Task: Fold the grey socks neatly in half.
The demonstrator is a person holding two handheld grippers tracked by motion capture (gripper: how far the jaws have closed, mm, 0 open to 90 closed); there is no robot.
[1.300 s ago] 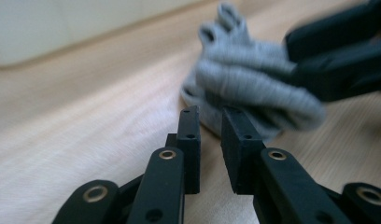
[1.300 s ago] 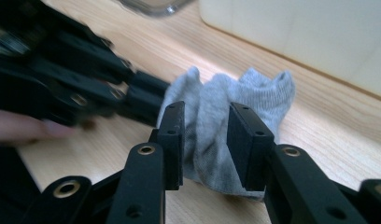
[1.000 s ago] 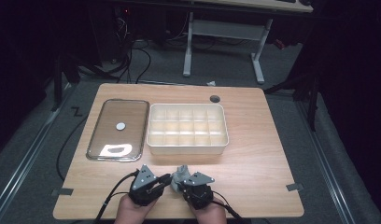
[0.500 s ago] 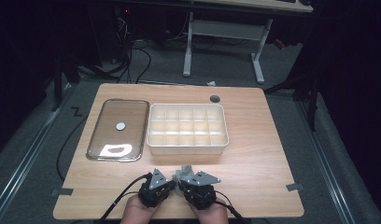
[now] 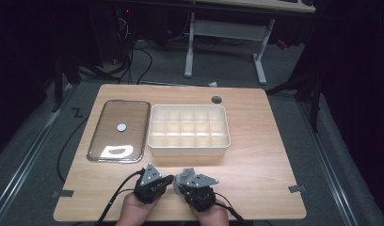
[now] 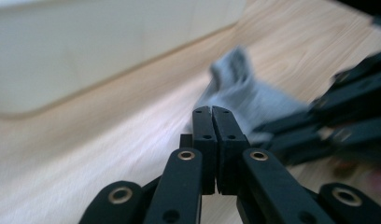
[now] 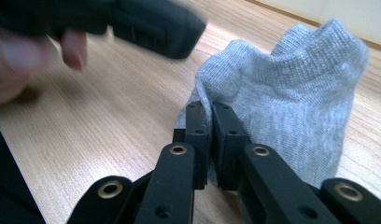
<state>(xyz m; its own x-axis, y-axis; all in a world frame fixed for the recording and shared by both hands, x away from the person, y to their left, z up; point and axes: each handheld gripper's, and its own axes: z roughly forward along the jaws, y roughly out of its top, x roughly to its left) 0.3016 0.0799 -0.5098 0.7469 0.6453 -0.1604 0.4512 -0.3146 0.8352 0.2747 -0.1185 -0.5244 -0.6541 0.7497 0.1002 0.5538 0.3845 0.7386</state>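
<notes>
A grey ankle sock (image 7: 291, 93) lies on the wooden table (image 5: 256, 155) near its front edge, between my two grippers (image 5: 185, 175). My right gripper (image 7: 210, 108) is shut on a fold of the sock at its near edge. My left gripper (image 6: 212, 112) has just been closing and its jaws now stand together with nothing seen between them, their tips just short of the sock (image 6: 244, 93). In the high view the left gripper (image 5: 170, 179) and the right gripper (image 5: 180, 184) sit side by side, with a hand behind each.
A white box with several compartments (image 5: 188, 149) stands in the middle of the table, just beyond the sock. To its left lies a shiny metal tray (image 5: 118, 155) with a small white disc (image 5: 121, 127) on it. A round hole (image 5: 217, 99) sits near the table's far edge.
The left gripper's jaws have drawn together beside the sock. Both hands stay at the table's front edge, and the right gripper keeps its hold.
</notes>
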